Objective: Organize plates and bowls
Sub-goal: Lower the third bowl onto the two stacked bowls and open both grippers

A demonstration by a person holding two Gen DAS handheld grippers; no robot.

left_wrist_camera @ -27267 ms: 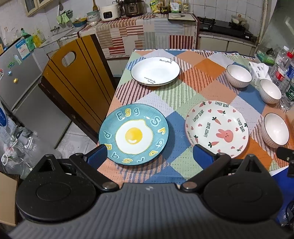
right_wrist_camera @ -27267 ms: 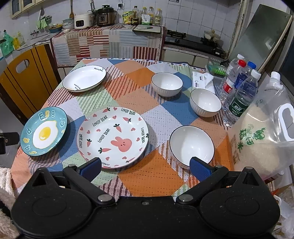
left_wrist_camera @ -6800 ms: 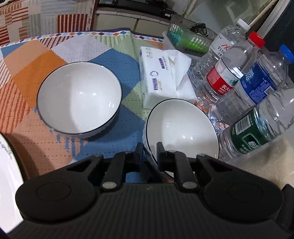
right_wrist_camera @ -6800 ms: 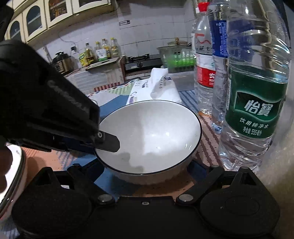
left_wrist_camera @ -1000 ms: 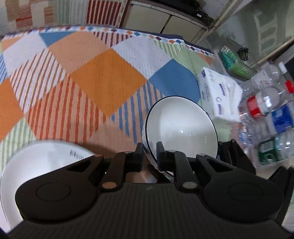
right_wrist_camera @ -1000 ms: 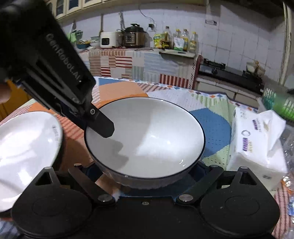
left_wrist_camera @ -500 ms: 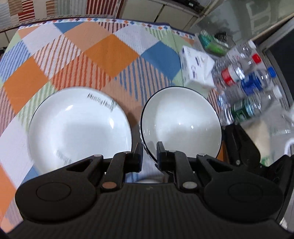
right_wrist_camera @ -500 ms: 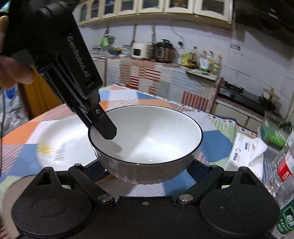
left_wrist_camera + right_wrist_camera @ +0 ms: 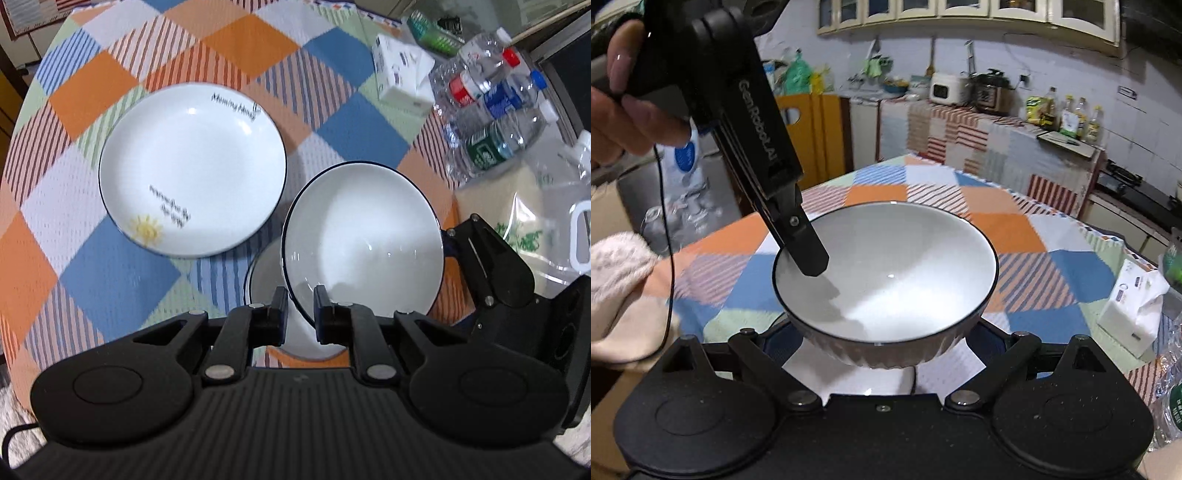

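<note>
White, dark-rimmed bowl (image 9: 364,236) raised above patchwork tablecloth (image 9: 110,273): left gripper (image 9: 298,308) clamped on near rim; right gripper (image 9: 886,345) jaws cradling bowl's sides.

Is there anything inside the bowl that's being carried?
Empty. The bowl shows only smooth white inside, with one finger of the left gripper dipping over its rim.

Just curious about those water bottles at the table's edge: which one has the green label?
The green-labelled bottle is the one lying closest to the held bowl; the others carry a blue label or a red label.
</note>
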